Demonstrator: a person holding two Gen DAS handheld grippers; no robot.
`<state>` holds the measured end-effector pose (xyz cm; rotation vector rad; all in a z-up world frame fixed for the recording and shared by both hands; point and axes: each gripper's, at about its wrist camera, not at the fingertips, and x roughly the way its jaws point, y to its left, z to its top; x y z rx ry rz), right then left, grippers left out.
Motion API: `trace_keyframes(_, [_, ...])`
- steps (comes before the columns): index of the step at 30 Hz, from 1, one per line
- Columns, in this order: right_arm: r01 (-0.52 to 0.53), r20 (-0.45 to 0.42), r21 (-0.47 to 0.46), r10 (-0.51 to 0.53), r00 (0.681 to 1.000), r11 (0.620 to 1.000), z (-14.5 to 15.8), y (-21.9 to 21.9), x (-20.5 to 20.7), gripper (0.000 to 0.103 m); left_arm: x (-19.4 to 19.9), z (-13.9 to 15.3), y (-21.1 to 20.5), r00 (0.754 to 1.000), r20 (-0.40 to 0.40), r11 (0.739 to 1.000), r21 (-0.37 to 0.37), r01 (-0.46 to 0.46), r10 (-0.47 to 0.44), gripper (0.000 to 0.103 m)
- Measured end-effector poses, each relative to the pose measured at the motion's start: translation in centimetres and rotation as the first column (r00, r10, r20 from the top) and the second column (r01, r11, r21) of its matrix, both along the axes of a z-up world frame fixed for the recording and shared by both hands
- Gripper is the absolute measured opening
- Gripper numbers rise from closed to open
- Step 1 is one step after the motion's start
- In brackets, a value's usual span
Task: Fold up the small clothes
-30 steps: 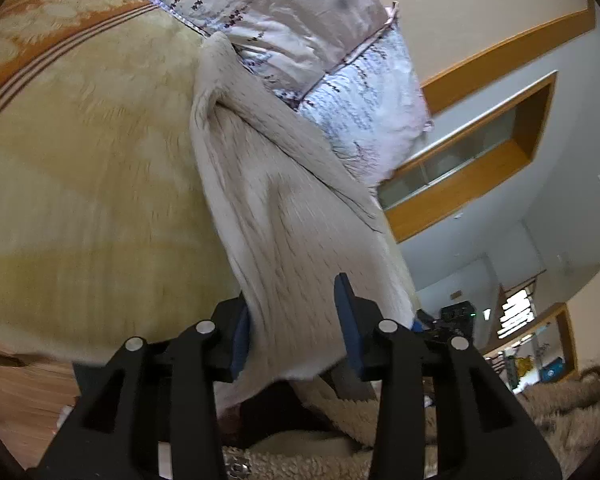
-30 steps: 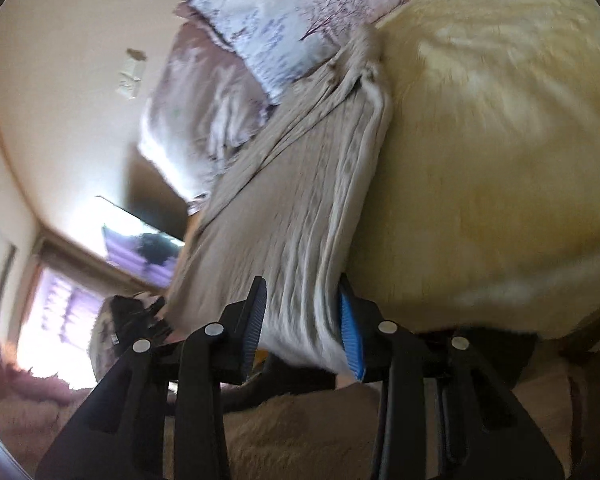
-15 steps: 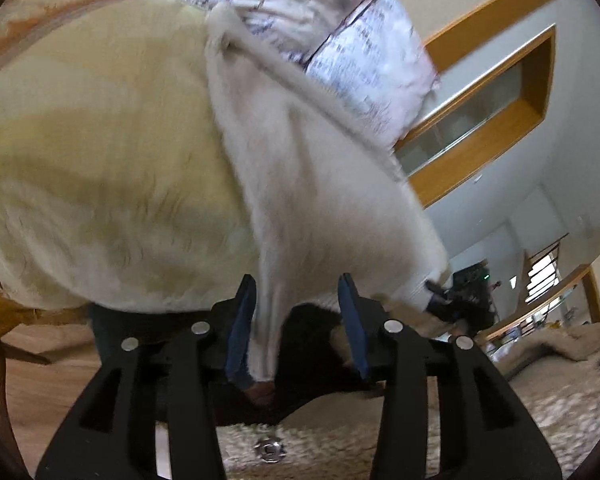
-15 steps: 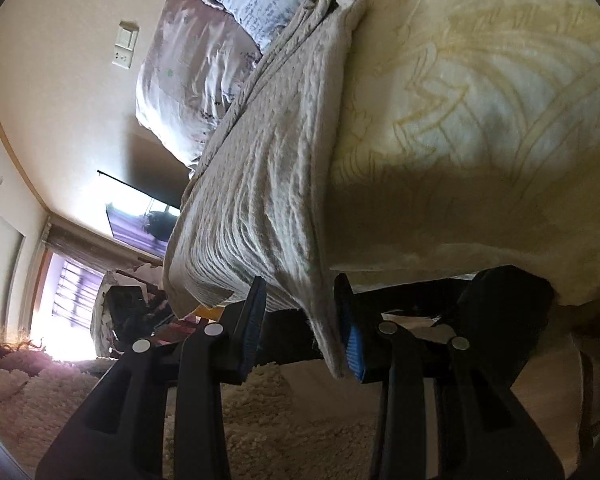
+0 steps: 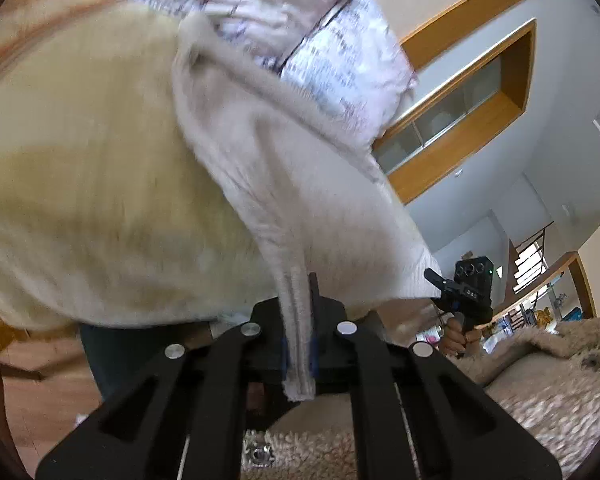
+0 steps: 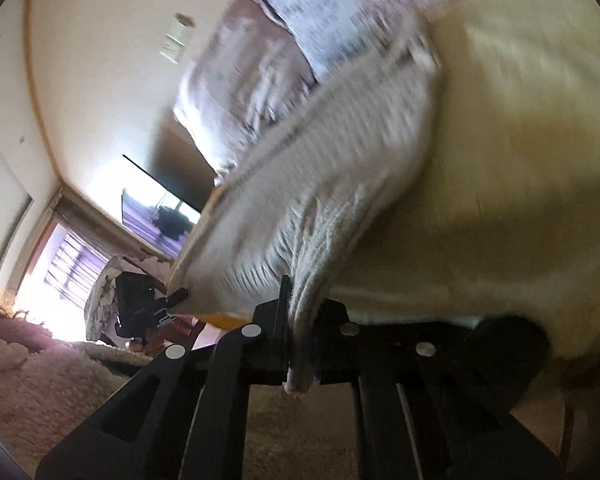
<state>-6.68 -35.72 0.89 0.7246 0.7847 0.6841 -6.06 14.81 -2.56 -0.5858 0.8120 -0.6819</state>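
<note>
Left hand-held gripper [image 5: 298,344]: jaws drawn together on the hem edge of a cream knitted garment [image 5: 284,168]. The fabric passes between the pads and a short tab hangs out below them. Right hand-held gripper [image 6: 300,346]: likewise clamped on an edge of the same garment [image 6: 332,184], with a bunched end protruding under the jaws.

Location of the garment: it runs from both grips up onto the bed [image 5: 92,168], lying on the yellow bedspread, its far end close to the patterned pillows [image 5: 332,52]. The near portion is off the bed, slung between the two grips. Both views are motion-blurred, so fine detail of the weave and the exact corners held cannot be confirmed.

Risks noted:
- Each grip sits near the very edge of the fabric. A loose knit stretches under tension; a sharp pull could draw the hem out of the pads on one side, dropping that corner toward the rug [image 5: 540,400].
- The right grip appears to hold several gathered layers. If so, the fold would carry a crease or twist onto the bed.
- The far end rests on a plush spread near the pillows. Friction there may drag or bunch it, so the edges would not meet squarely.
- Uneven lift between the two grips would skew the fold line.
</note>
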Motion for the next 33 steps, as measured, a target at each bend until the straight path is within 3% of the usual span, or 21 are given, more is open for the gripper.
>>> trace_keyframes(4, [0.110,0.117,-0.068,-0.102,0.988,0.992,3.3,-0.4,0.4,0.008,0.4,2.5,0.8,0.997,0.077,1.000,0.002,-0.030,0.029,0.007])
trace_keyframes(7, [0.231,0.162,-0.147,-0.207,0.965,0.962,5.1,-0.3,1.4,0.008,1.4,4.5,1.1,0.989,0.136,0.998,0.031,-0.061,0.057,0.006])
trace_keyframes(11, [0.354,0.268,-0.329,-0.273,0.924,0.875,7.8,1.9,3.2,0.008,4.2,6.6,1.2,0.978,0.173,0.988,0.078,-0.134,0.119,0.006])
trace_keyframes(14, [0.400,0.343,-0.406,-0.269,0.900,0.821,9.2,3.3,4.3,0.008,6.8,7.8,1.7,0.967,0.174,0.975,0.089,-0.204,0.186,0.006])
trace_keyframes(22, [0.506,0.438,-0.428,-0.317,0.841,0.749,11.2,3.6,7.1,0.007,12.3,9.5,2.0,0.945,0.172,0.947,0.110,-0.300,0.279,0.006])
trace_keyframes(33, [0.555,0.504,-0.411,-0.327,0.799,0.723,13.9,4.0,11.8,0.007,17.4,12.9,1.5,0.926,0.229,0.936,0.115,-0.332,0.300,0.006])
